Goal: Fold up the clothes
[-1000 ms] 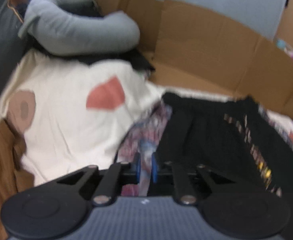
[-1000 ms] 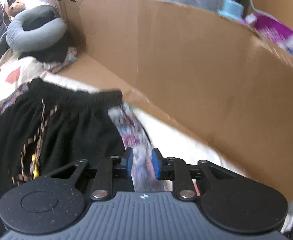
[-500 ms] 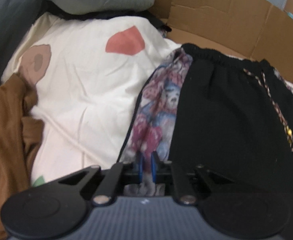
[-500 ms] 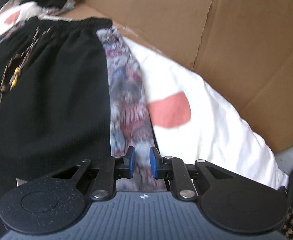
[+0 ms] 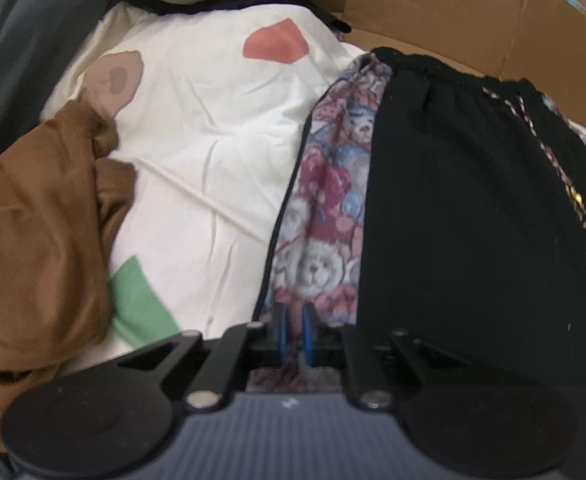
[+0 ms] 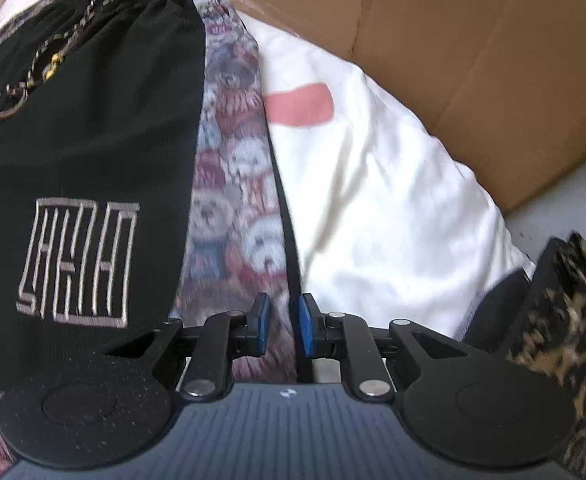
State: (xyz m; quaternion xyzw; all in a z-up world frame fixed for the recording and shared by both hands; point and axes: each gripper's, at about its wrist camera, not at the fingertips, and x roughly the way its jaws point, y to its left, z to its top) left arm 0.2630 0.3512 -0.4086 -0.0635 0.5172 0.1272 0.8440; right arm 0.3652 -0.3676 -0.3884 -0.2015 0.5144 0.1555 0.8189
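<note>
Both pinching the teddy-bear print fabric (image 5: 325,200) beside black shorts (image 5: 473,208): left gripper (image 5: 292,334) nearly closed, right gripper (image 6: 281,326) slightly wider.

Black shorts (image 5: 473,208), teddy-bear print side panel (image 5: 325,216); cream sheet (image 5: 213,128), red, brown, green patches; brown garment (image 5: 33,220).

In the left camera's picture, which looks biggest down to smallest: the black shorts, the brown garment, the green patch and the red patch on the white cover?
1. black shorts
2. brown garment, though its nearness to the camera may enlarge it
3. green patch and red patch: too alike to rank
</note>
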